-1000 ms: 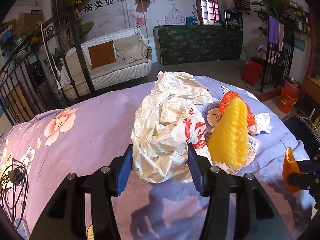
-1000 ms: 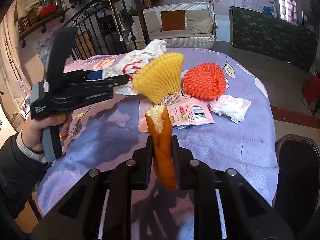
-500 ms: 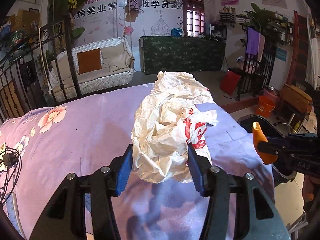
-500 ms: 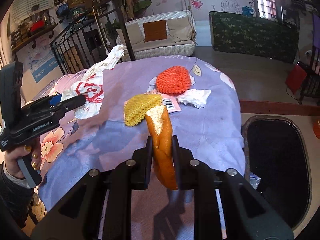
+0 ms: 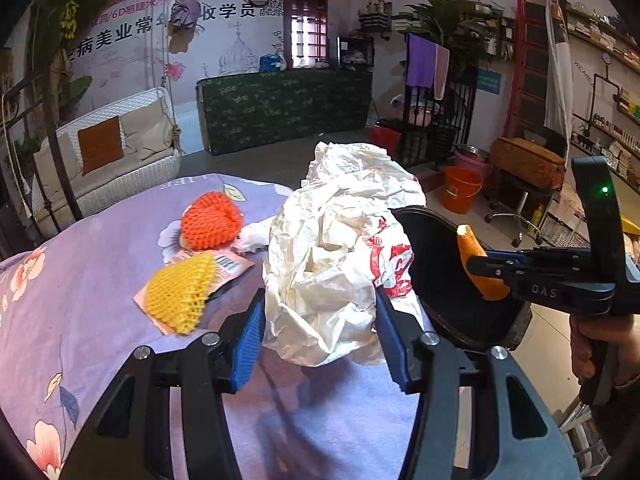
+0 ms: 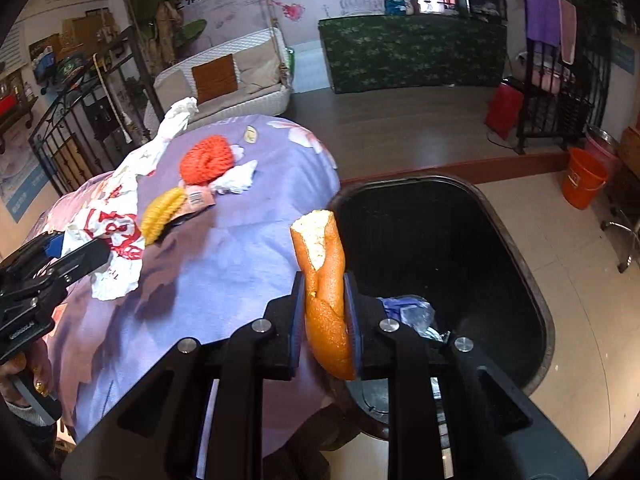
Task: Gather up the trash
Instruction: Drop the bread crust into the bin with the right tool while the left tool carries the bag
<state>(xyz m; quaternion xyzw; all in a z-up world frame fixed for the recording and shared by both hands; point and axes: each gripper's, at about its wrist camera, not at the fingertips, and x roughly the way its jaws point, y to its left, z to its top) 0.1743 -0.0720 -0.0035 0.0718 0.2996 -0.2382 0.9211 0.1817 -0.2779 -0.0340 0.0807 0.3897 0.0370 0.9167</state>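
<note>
The right hand-held gripper (image 6: 325, 312) pinches a bread piece (image 6: 324, 280) at the black trash bin (image 6: 536, 292) rim; released early, it lands on the floor. The left hand-held gripper (image 5: 320, 320) loosely clamps a crumpled paper bag (image 5: 340, 248) over the counter (image 5: 80, 280); it could slip.

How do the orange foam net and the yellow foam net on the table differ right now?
The orange foam net is bunched into a rounded ball; the yellow foam net is flatter and fan-shaped. The orange one sits farther back beside a crumpled white tissue; the yellow one lies nearer, on top of a pink barcoded wrapper. Both are mesh fruit sleeves lying loose on the purple floral cloth, held by neither tongs.
</note>
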